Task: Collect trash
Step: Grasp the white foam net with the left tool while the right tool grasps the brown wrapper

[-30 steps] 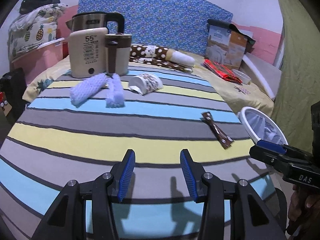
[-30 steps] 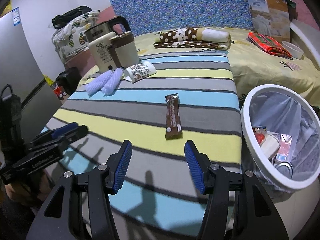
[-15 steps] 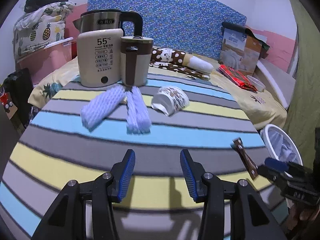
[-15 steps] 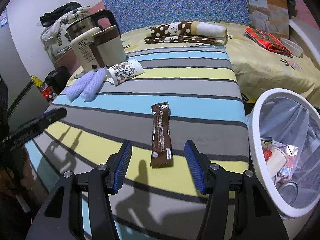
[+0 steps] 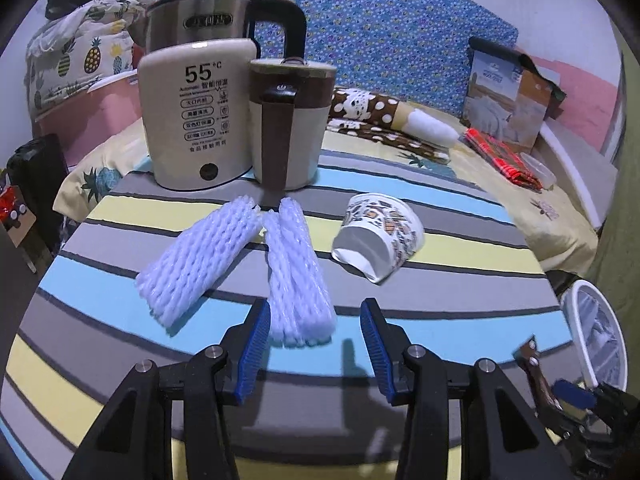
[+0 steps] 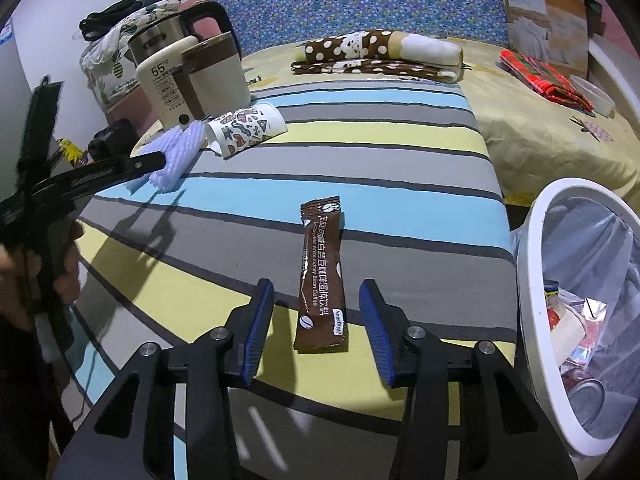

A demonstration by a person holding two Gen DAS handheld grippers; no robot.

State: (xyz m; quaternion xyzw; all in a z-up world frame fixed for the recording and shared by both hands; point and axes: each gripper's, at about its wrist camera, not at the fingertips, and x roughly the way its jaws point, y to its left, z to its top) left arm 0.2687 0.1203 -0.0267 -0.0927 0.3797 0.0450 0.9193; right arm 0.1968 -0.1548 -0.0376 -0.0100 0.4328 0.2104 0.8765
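Note:
My left gripper (image 5: 314,344) is open, and the near end of a white foam net sleeve (image 5: 298,276) lies between its fingertips on the striped table. A second foam sleeve (image 5: 200,264) lies to its left and a crushed patterned paper cup (image 5: 380,238) to its right. My right gripper (image 6: 316,326) is open around the near end of a brown coffee sachet (image 6: 322,276) lying flat on the table. The white trash bin (image 6: 536,280) with a plastic liner stands at the table's right edge and holds several pieces of trash. The left gripper (image 6: 148,160) shows in the right wrist view beside the foam sleeves (image 6: 178,154).
A steel kettle (image 5: 196,24), a cream box marked 55 (image 5: 196,116) and a cream-brown mug (image 5: 290,128) stand at the table's far left. Behind the table is a bed with a polka-dot pillow (image 6: 380,54), a red cloth (image 6: 544,76) and a cardboard box (image 6: 548,12).
Both grippers have moved forward: the left one up to the foam sleeve, the right one up to the coffee sachet. Both stay open.

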